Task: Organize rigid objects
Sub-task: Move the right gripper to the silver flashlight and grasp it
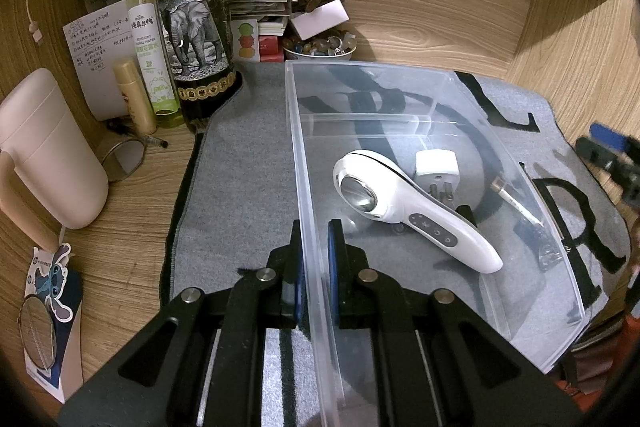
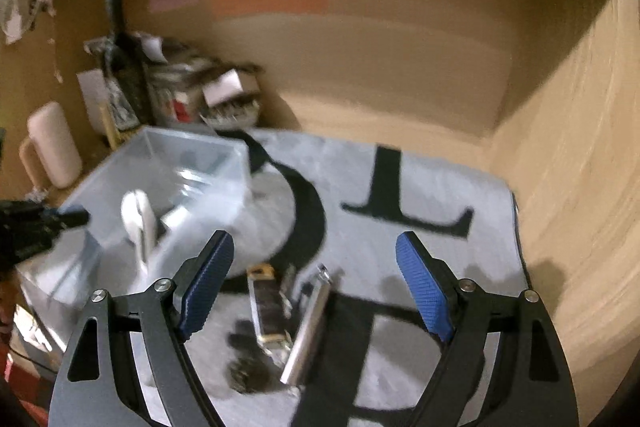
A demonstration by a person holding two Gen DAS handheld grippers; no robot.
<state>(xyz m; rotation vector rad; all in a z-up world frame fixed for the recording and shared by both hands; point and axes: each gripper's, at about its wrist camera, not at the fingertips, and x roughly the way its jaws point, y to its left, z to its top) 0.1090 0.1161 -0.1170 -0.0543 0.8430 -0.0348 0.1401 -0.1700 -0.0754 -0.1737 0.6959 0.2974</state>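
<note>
On the wooden counter (image 1: pixel 132 211) lies a grey mat (image 1: pixel 244 163), and on it stands the clear bin (image 1: pixel 520 211), which already holds a white handheld device (image 1: pixel 404 203) and a white plug (image 1: pixel 436 167). My left gripper (image 1: pixel 316 259) has its jaws pressed together on the bin's near wall — one pad inside, one outside. My right gripper (image 2: pixel 316 283) has its jaws spread wide and empty, hovering over the small things left on the mat: a silvery bar (image 2: pixel 308 331), a dark clear-cased piece (image 2: pixel 268 307) and a dark blurred lump (image 2: pixel 248 371).

These lie close together, so a careless close could pinch two at once or flick the bar aside. If I tug the thin wall, the bin could tip. Open mat lies to the right; the side panel (image 2: pixel 568 187) hems that edge.
</note>
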